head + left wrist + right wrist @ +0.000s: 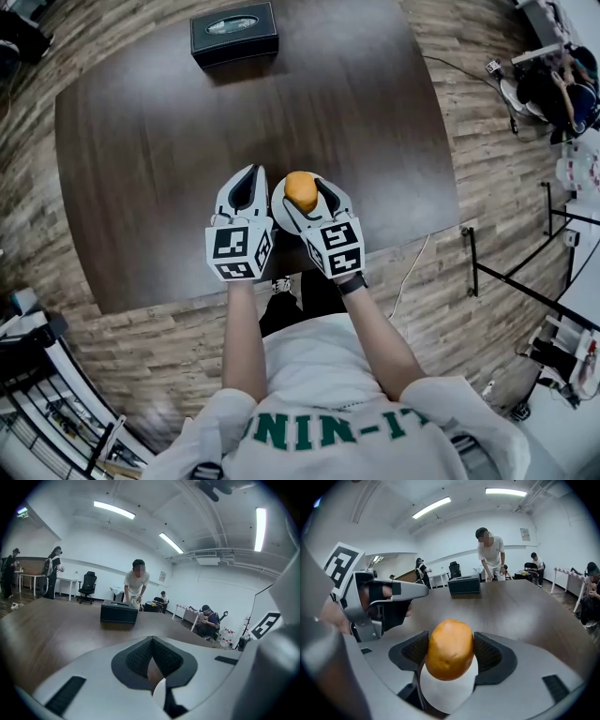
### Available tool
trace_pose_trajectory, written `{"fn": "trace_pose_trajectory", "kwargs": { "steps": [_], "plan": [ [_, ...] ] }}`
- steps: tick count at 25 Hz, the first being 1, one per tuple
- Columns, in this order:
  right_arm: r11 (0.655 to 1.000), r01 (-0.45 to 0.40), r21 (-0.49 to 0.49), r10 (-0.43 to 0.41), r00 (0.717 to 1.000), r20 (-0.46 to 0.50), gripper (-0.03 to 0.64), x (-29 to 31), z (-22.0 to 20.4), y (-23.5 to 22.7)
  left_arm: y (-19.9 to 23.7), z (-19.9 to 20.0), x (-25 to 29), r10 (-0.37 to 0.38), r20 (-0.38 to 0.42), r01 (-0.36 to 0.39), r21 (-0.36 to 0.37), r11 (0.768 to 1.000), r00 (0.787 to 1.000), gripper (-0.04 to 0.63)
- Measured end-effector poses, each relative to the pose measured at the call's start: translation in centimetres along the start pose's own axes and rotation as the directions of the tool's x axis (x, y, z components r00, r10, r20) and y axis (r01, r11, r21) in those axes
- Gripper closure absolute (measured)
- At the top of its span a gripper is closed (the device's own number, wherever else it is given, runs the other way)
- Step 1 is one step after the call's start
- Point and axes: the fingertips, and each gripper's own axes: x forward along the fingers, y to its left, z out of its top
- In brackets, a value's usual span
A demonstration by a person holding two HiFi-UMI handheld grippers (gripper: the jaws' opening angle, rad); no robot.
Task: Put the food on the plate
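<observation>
Right gripper (pixel 302 184): I have its jaws clamped on the orange food (pixel 301 192), one pad on each side.
Food: over the white plate (pixel 445 699), near the front edge of the dark table (pixel 141 141); I cannot tell whether it touches the plate.
Left gripper (pixel 251 172): my jaws meet at the tips with nothing in them, just beside the right gripper.
Black box (pixel 234 33): at the far edge, well apart.
</observation>
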Motion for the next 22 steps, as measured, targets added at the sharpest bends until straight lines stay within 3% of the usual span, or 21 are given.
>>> {"fn": "trace_pose_trajectory", "kwargs": {
  "steps": [22],
  "plan": [
    [0.999,0.006,-0.048,-0.010,0.997,-0.080,0.298,2.2,-4.3,-0.8,0.7,-4.2,1.3,0.011,-0.038,-0.012,-0.030,0.999,0.999,0.583]
  ]
}}
